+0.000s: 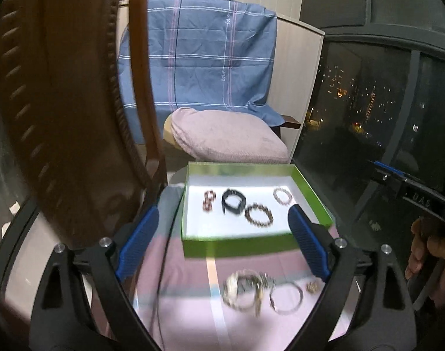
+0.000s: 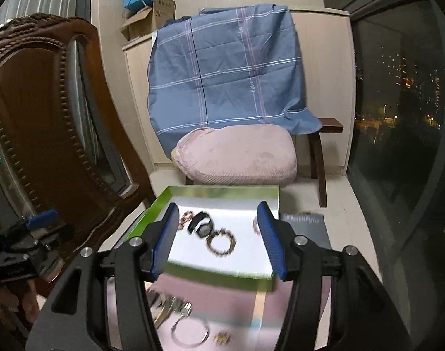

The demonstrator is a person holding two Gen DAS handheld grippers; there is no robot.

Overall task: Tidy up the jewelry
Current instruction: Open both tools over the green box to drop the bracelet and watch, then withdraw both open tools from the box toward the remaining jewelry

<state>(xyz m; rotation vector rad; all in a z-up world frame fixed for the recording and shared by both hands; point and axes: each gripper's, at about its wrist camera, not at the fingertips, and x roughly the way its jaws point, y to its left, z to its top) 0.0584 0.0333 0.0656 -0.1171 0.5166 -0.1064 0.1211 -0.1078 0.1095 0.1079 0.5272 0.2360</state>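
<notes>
While both grippers hang open and empty, the left gripper (image 1: pixel 222 234) and right gripper (image 2: pixel 218 238) face a green box (image 1: pixel 237 248) holding 4 bracelets (image 1: pixel 259 215). Nearer than the box, loose bangles (image 1: pixel 244 294) lie on pink cloth (image 1: pixel 193 263); a carved wooden chair (image 1: pixel 61 117) crowds its left side.

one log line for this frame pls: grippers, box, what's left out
left gripper: open, empty | right gripper: open, empty | green box: holds four pieces | silver bangle and silver pile: on the pink cloth, outside box
</notes>
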